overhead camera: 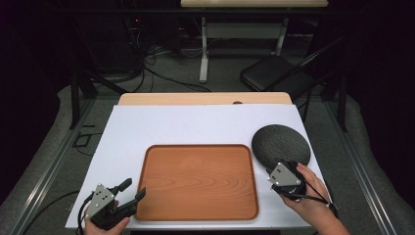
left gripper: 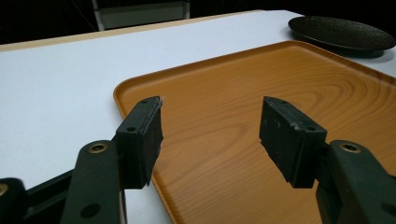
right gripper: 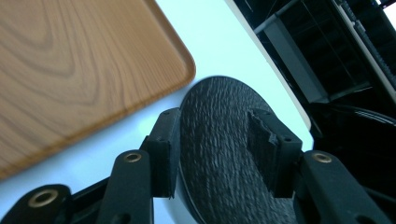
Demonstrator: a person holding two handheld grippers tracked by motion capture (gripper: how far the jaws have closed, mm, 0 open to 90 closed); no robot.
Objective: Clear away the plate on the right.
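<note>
White table (overhead camera: 147, 127); both tools agape, right tool (right gripper: 212, 149) straddling dark plate (right gripper: 219, 140)

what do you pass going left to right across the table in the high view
Left gripper, jaws apart over the near left corner → rectangular wood-grain tray → right gripper, held in a hand at the plate's near edge. The round dark textured plate overlaps that gripper, so its place is unclear.

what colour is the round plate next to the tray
Black, with a rough ridged texture; the right gripper view shows it best.
</note>
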